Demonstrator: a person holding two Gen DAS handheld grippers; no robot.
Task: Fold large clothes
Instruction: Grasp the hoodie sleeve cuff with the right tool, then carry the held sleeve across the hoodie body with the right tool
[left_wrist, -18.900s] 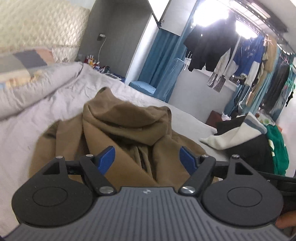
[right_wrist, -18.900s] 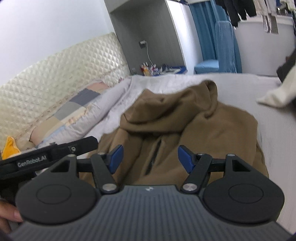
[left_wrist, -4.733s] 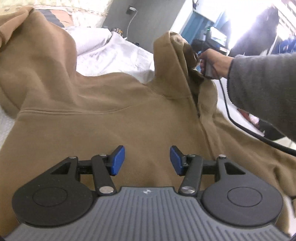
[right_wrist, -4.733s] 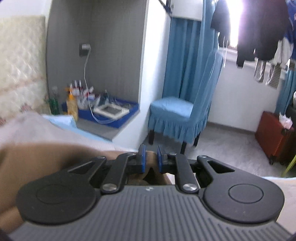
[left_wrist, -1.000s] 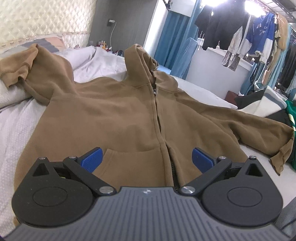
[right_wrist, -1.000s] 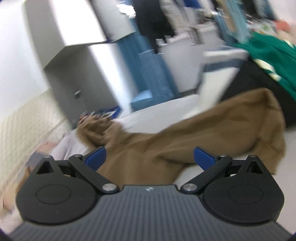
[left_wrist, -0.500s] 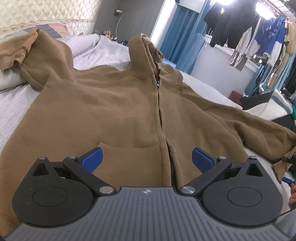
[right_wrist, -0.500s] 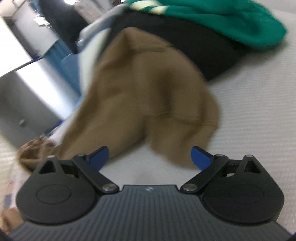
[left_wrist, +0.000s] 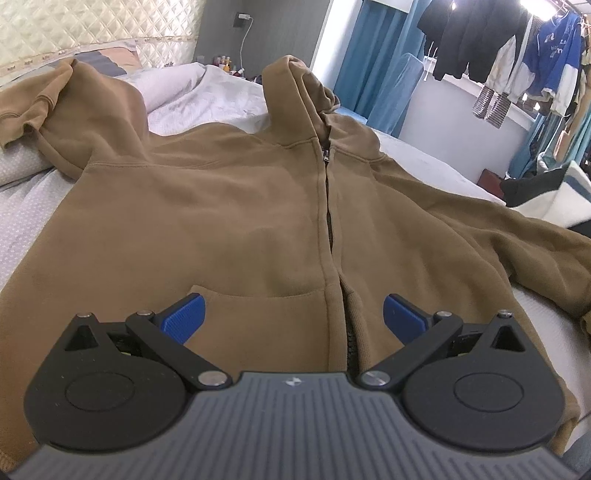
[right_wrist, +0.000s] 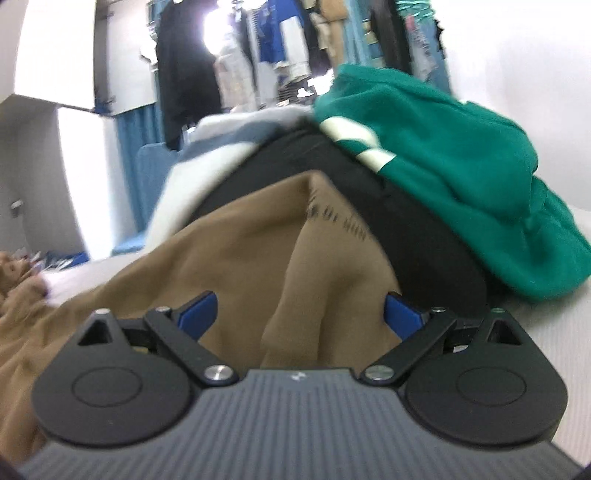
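Note:
A brown zip-up hoodie (left_wrist: 229, 206) lies spread face up on the bed, its hood at the far end and both sleeves stretched out to the sides. My left gripper (left_wrist: 293, 321) hovers open just above the hem, astride the zipper and the front pocket. In the right wrist view the cuff end of the hoodie's right sleeve (right_wrist: 295, 258) lies between the blue fingertips of my right gripper (right_wrist: 301, 310), which stands open and close above the cloth.
A pile of clothes lies on the bed right beside the sleeve: a green garment (right_wrist: 454, 177), a black one (right_wrist: 406, 221) and a white one (right_wrist: 192, 181). A pillow (left_wrist: 118, 62) and quilted headboard (left_wrist: 74, 29) stand far left. Clothes (left_wrist: 517, 62) hang by the window.
My right gripper has swung from the room view down onto the sleeve cuff, which now sits between its open fingers. My left gripper has crept slightly forward over the hem.

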